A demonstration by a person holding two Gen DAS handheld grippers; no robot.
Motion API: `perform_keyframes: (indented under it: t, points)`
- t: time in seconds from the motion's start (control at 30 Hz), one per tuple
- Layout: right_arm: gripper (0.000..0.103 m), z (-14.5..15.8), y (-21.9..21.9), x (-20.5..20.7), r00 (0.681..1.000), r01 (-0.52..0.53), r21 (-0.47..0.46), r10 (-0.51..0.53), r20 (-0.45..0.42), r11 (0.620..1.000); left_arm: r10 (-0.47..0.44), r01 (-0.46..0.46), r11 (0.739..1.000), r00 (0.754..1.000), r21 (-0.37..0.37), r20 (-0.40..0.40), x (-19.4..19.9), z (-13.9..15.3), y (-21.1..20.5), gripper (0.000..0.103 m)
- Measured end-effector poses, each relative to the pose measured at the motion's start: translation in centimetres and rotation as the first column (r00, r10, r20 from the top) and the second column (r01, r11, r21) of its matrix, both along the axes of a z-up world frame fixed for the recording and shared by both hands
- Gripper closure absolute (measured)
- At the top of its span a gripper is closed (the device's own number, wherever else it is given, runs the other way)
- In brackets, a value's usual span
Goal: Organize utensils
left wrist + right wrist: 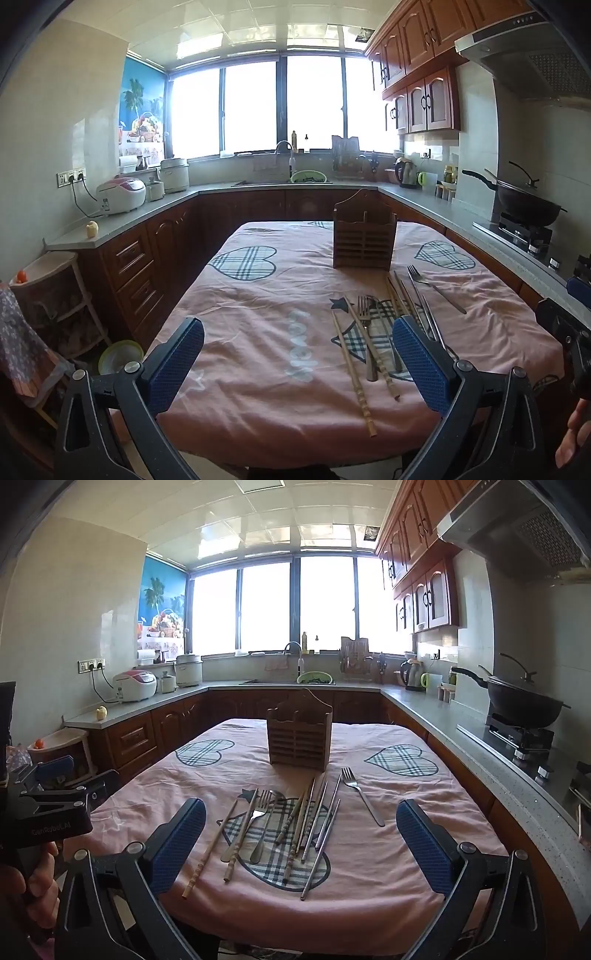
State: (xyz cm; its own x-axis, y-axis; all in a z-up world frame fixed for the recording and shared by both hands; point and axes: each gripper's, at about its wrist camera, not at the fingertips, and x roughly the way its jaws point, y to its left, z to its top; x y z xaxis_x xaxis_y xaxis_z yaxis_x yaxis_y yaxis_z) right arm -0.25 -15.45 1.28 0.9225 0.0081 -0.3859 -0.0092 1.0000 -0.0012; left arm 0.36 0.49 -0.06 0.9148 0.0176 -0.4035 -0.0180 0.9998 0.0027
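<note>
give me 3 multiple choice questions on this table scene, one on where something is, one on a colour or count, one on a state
1. Where does the wooden utensil holder stand?
A. on the counter by the sink
B. on the table beyond the loose utensils
C. on the floor

2. What colour are the pads of the right gripper?
A. blue
B. red
C. white

3. What state is the left gripper in?
A. shut on a fork
B. shut on nothing
C. open

Answers: 1 B, it stands upright on the pink tablecloth behind the chopsticks and forks. 2 A, both pads show blue texture. 3 C, its fingers stand wide apart with nothing between them.
</note>
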Motion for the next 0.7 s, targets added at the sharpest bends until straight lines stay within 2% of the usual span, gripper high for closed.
perform_keyframes:
  t: [0.7]
  points:
    - [0.000,-0.07,0.23,-0.08,1.000,-0.007,0.003,0.007,0.001,1.000,-0.004,0.004,1.000,1.000,-0.009,0.003,-0.36,0.08,0.13,0.001]
